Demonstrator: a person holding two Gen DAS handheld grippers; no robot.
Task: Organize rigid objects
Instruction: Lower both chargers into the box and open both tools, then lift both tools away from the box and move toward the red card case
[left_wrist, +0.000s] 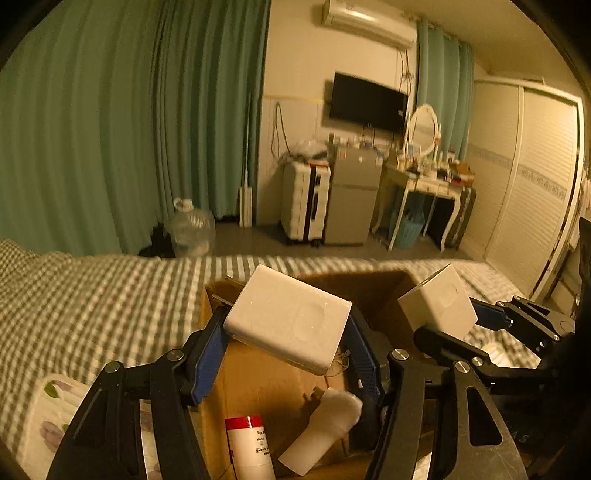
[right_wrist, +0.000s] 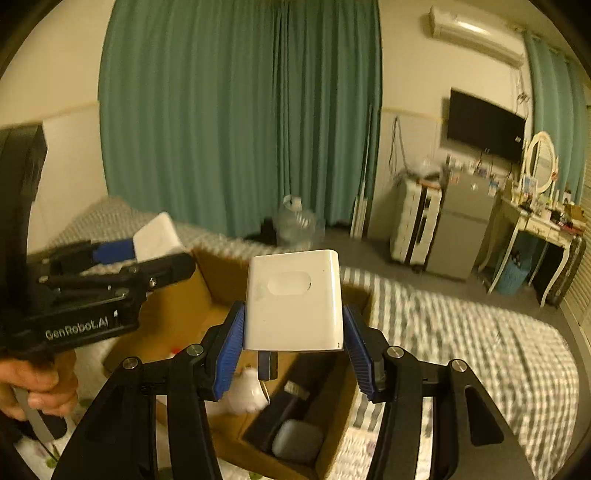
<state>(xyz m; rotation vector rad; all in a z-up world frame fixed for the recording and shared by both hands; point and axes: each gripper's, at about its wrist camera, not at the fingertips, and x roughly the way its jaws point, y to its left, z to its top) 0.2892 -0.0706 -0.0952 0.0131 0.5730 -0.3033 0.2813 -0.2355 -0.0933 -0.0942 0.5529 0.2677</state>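
My left gripper is shut on a white rectangular charger block, held tilted above an open cardboard box on the bed. My right gripper is shut on a second white charger block, upright above the same box. Each gripper shows in the other's view: the right gripper with its block, the left gripper with its block. Inside the box lie a red-capped white bottle, a white tube-shaped item, a grey case and a dark item.
The box rests on a bed with a grey-and-white checked cover. A floral cloth lies at the near left. Beyond the bed are green curtains, a water jug, a suitcase, a small fridge and a dressing table.
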